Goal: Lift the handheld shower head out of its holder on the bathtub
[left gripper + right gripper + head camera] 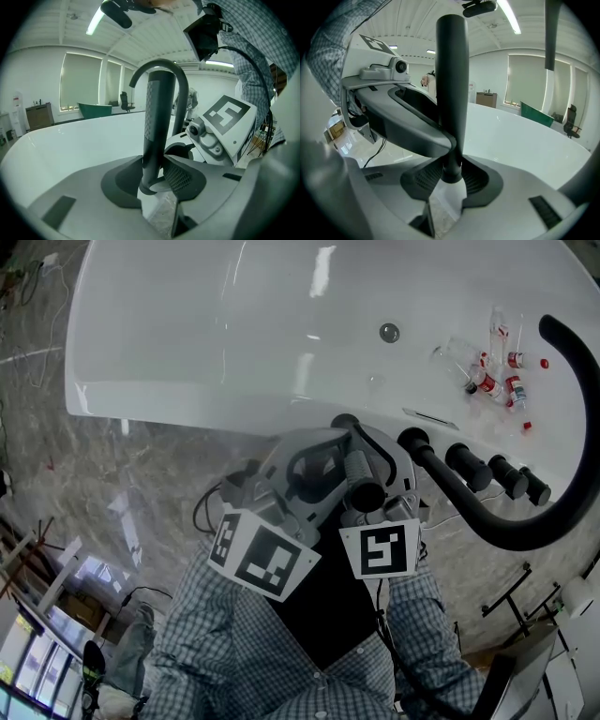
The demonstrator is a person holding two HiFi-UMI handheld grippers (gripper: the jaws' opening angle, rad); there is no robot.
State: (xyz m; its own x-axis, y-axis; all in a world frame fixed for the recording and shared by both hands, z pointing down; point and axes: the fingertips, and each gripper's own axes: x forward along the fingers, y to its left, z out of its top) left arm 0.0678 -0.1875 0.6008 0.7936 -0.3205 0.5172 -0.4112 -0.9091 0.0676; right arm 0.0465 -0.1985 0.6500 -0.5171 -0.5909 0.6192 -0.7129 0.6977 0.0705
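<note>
Shower head [154, 117]: black, upright between my left fingers [183, 177]. Both pads press on its lower shaft, so the left has it gripped. White bathtub [70, 140] lies behind, and a black curved spout [180, 89] rises past the shower head.

Right gripper view: the shower head [452, 84] stands between my right fingers [480, 180]. These are spread wide either side of its narrow bottom end and do not clamp it. One left finger crosses it from the left.

Head view: both tools meet at the tub's near rim, beside a row of black knobs [466, 462]. Small bottles [492, 381] sit on the ledge near the spout's tip. Whether the shower head's foot sits in its holder I cannot tell.
</note>
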